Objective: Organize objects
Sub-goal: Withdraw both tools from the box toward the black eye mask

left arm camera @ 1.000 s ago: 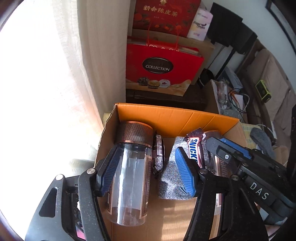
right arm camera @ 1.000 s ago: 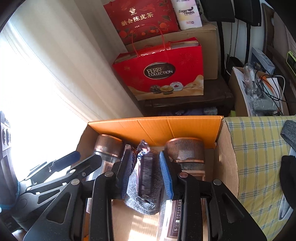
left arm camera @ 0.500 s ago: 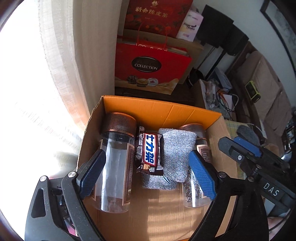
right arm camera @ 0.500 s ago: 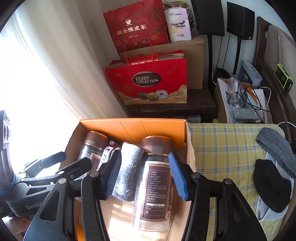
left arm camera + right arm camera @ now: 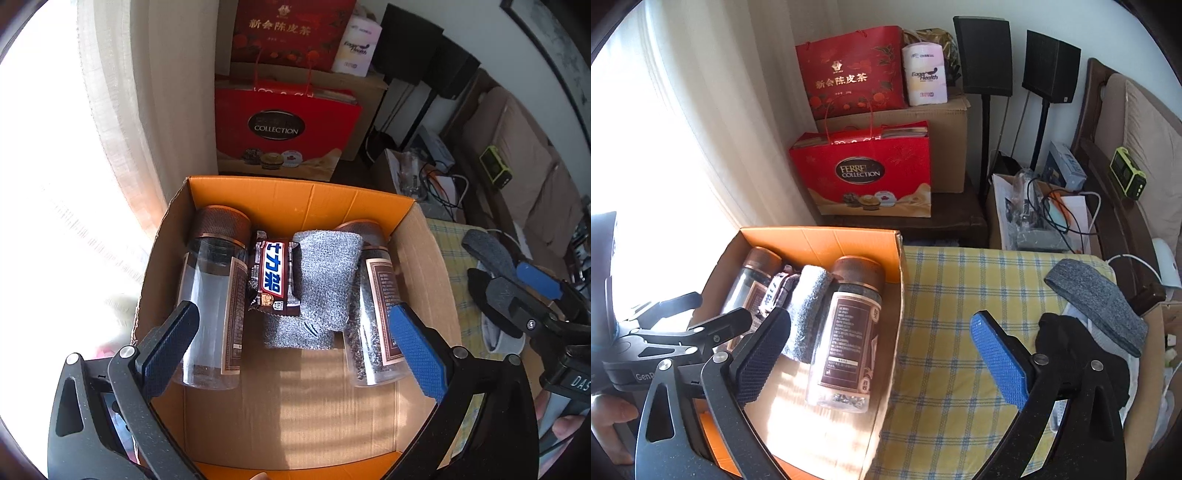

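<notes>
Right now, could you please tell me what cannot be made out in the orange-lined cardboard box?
- Left view: the grey knitted cloth hides the right clear jar's brown lid.
- Right view: the snack bar wrapper is mostly hidden behind the cloth.
- Both views: jar label print is too small to read.

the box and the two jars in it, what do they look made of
Box: corrugated cardboard, matte brown, orange-faced flaps; fluting lines show. Left jar and right jar: clear glossy walls, plastic or glass, can't tell; ribbed coppery-brown lids, likely plastic.
</notes>
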Motion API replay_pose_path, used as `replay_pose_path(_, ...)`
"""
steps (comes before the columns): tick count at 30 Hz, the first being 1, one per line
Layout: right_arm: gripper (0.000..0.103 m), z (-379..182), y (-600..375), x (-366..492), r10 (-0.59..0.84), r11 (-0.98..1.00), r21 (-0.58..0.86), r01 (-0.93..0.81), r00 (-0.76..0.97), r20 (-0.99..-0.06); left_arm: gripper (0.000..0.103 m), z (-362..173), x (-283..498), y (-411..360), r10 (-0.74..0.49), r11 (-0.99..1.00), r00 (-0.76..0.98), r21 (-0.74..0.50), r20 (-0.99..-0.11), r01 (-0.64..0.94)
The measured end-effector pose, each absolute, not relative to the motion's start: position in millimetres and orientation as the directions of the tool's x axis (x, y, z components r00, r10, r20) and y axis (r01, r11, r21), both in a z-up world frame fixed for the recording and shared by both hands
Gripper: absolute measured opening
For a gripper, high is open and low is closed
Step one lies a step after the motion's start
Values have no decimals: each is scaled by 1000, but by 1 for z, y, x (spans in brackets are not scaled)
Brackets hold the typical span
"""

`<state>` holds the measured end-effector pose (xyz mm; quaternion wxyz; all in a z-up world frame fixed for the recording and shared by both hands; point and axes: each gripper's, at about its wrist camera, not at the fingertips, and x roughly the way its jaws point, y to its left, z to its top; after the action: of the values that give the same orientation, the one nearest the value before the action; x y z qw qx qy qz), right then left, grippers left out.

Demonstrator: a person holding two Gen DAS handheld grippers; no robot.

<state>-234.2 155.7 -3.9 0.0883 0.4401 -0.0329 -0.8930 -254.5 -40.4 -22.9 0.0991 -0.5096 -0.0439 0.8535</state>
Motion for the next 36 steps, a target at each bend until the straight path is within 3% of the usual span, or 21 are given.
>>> replay_pose_path(11, 101, 1, 188, -210, -178, -984, 159, 85, -609, -773, 103, -1, -225, -14, 157, -980, -536, -63, -829, -190)
replay_pose_path(36, 101, 5, 281, -171, -53, -992, 116, -57, -641, -766, 103, 10, -199, 60, 279, -953, -537, -164, -796, -253)
